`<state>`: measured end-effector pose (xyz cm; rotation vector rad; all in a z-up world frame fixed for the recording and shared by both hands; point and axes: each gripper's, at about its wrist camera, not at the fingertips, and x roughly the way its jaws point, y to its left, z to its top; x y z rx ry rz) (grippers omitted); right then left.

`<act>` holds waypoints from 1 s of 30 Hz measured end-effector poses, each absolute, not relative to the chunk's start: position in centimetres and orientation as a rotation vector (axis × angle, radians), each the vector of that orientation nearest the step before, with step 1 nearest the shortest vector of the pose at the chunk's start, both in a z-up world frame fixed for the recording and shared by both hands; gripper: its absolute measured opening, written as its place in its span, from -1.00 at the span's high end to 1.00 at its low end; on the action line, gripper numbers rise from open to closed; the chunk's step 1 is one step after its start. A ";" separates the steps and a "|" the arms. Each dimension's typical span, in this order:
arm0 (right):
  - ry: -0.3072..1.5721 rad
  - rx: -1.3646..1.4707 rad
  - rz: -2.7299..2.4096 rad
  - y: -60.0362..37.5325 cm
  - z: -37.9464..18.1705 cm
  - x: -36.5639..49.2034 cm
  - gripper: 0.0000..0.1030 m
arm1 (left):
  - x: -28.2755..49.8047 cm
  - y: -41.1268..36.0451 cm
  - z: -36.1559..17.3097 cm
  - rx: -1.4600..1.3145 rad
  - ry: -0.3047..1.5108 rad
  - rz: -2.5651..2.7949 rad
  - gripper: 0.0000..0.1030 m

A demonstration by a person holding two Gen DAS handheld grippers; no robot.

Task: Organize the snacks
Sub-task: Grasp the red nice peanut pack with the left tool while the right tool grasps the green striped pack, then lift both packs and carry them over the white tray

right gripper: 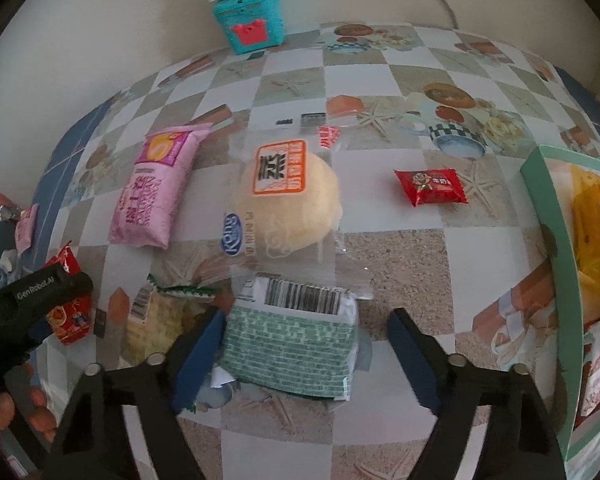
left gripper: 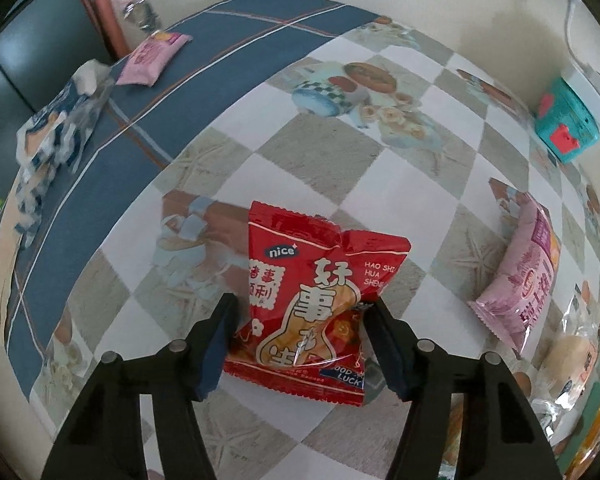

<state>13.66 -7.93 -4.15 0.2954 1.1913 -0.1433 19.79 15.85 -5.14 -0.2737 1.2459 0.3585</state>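
A red peanut packet [left gripper: 312, 300], creased at its top corner, lies flat on the checked tablecloth [left gripper: 380, 184]. To its right rests a pink wafer pack [right gripper: 156, 188], lying lengthwise beside a round pale bun in clear wrap [right gripper: 288, 200]. Just below the bun sits a green brick-patterned packet [right gripper: 292, 348] with its barcode facing up, next to a yellowish snack with a green crimped edge [right gripper: 160, 316]. A small red sweet packet [right gripper: 430, 186] lies apart to the right, near a mint-green box [right gripper: 556, 260] holding yellow packs.
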 end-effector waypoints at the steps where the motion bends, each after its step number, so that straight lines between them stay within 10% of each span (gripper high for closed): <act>1: 1.193 0.292 -0.141 -7.8 -4.1 13.6 -0.51 | 19.8 16.0 -5.2 -0.284 1.248 0.364 -0.27; 30: 1.172 0.418 -0.142 -10.5 -1.1 6.9 -0.12 | 14.2 14.5 -2.6 -0.336 1.226 0.268 -0.20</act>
